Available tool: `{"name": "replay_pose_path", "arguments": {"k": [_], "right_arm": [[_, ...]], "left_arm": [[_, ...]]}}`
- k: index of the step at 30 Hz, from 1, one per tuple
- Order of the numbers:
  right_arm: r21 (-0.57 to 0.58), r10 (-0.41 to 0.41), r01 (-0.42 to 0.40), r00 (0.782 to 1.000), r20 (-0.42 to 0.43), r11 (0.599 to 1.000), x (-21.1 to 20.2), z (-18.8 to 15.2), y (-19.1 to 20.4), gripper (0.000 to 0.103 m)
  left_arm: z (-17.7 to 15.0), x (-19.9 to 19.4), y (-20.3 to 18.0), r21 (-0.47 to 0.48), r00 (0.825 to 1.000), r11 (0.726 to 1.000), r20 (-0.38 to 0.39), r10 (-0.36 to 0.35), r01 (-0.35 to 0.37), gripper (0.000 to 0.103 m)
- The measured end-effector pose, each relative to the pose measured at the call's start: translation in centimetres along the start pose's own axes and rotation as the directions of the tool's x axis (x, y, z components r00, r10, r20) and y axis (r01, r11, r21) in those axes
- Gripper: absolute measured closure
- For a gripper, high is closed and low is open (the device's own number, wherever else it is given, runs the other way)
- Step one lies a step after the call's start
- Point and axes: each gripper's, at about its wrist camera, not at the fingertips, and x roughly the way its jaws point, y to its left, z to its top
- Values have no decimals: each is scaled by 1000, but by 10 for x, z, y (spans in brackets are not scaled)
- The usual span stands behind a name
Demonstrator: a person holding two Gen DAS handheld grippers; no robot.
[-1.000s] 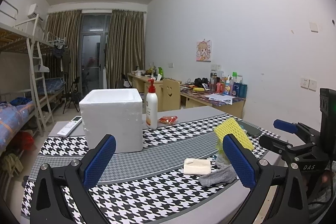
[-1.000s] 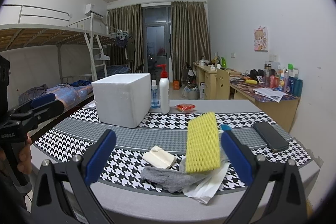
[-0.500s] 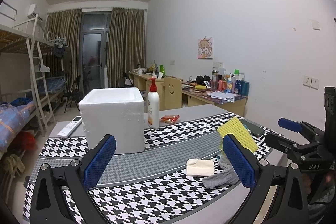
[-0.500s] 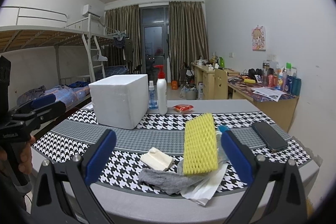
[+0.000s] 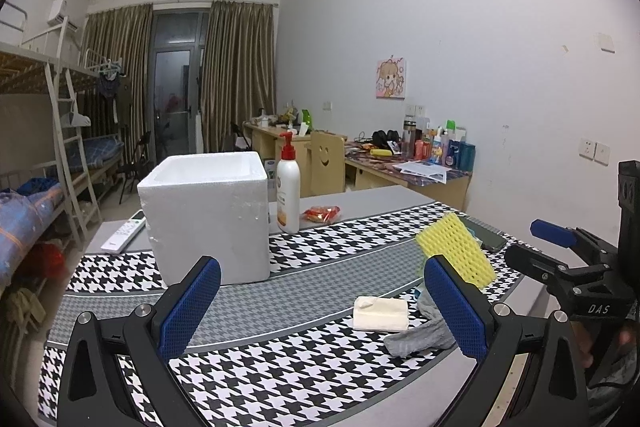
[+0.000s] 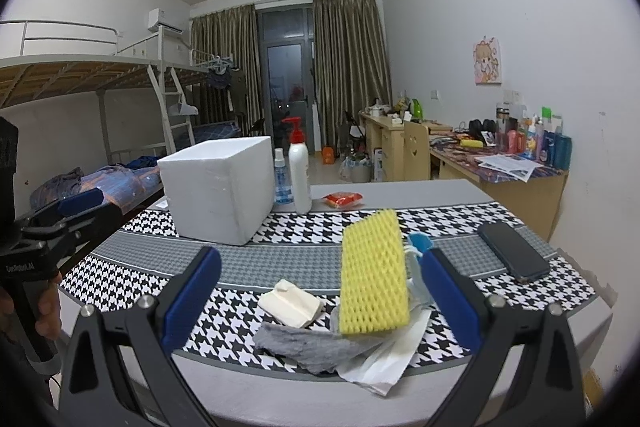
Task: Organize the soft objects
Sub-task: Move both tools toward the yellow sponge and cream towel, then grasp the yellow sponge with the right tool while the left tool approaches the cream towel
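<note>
The left gripper (image 5: 322, 301) hangs above the desk (image 5: 360, 197) with its blue-padded jaws spread wide and nothing between them; the right gripper (image 6: 320, 293) is likewise spread and bare; ahead of both, near the desk's front edge, a yellow mesh foam sleeve (image 6: 374, 273) stands tilted on a crumpled grey cloth (image 6: 308, 345) and a white plastic bag (image 6: 390, 351); a cream foam block (image 6: 291, 303) lies just beside the cloth; farther back sits an open white polystyrene box (image 5: 206, 217), with a white pump bottle (image 5: 288, 191) next to it; a dark phone (image 6: 513, 250) lies to the right.
</note>
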Motion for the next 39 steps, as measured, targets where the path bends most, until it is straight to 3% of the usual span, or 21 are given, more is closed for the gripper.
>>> {"name": "replay_pose_path", "arguments": {"k": [39], "right_arm": [[19,-90,92,992,-89,996,19,-2,-29,2]], "left_arm": [[-8,61,-35,39,989,995,-120,-85,90,1]]}}
